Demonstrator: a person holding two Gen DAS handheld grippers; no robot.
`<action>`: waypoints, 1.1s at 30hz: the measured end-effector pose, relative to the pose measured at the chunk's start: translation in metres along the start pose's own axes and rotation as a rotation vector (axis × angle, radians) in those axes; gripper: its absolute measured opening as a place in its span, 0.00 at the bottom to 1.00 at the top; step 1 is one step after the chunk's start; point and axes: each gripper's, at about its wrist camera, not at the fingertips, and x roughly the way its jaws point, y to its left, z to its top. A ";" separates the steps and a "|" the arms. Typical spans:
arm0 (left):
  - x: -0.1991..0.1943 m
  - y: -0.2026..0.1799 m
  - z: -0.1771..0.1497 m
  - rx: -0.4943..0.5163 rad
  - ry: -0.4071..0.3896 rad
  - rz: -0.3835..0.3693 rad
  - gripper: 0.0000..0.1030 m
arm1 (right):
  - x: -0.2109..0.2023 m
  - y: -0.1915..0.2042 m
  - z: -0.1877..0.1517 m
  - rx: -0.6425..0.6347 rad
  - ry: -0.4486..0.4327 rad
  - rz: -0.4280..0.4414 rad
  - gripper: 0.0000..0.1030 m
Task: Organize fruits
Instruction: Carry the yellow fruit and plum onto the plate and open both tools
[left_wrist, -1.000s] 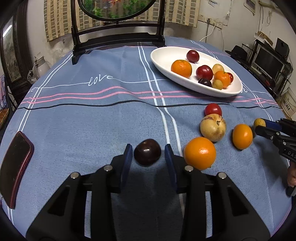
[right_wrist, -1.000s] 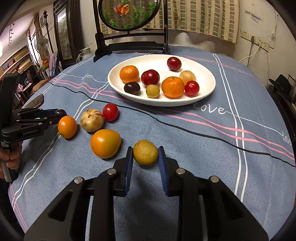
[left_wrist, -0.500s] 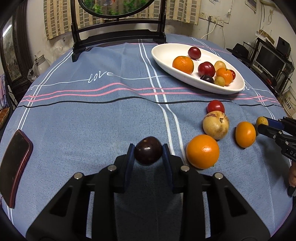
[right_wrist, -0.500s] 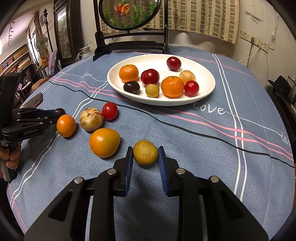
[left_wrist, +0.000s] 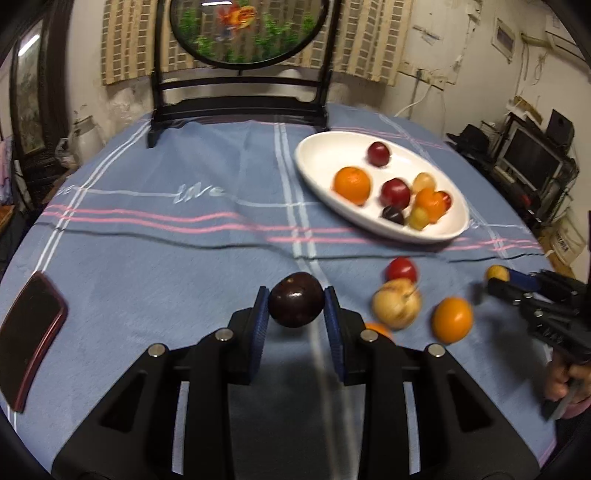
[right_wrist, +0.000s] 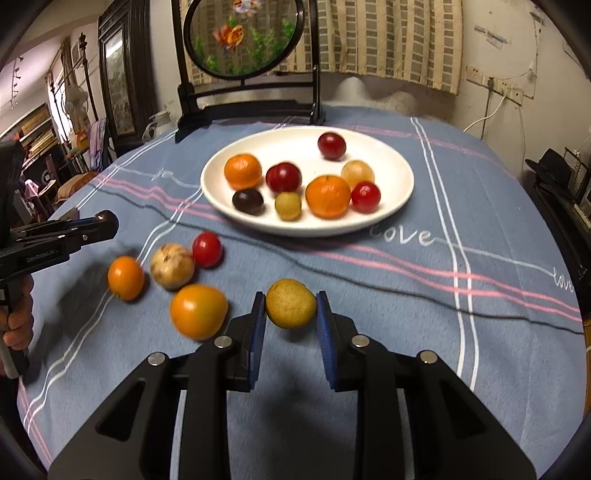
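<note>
My left gripper is shut on a dark purple plum and holds it above the blue tablecloth. My right gripper is shut on a small yellow-brown fruit, also lifted off the cloth. The white oval plate holds several fruits and lies ahead to the right in the left wrist view; it also shows in the right wrist view, straight ahead. A big orange, a small orange, a pale round fruit and a red fruit lie loose on the cloth.
A dark red phone lies at the table's left edge. A black-framed round screen on a stand stands at the far edge behind the plate. The other gripper shows in each view, the left one and the right one.
Both grippers closed on their fruits and lifted them off the cloth. Both views now sit higher and tilted up, showing more of the room.
</note>
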 end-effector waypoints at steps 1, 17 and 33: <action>0.003 -0.005 0.005 0.009 0.005 -0.010 0.29 | 0.002 -0.001 0.003 0.002 -0.011 -0.010 0.26; 0.073 -0.070 0.108 0.064 0.023 -0.074 0.29 | 0.059 -0.064 0.079 0.237 -0.148 -0.107 0.26; 0.102 -0.049 0.131 -0.024 0.032 0.068 0.85 | 0.091 -0.055 0.109 0.241 -0.118 -0.052 0.53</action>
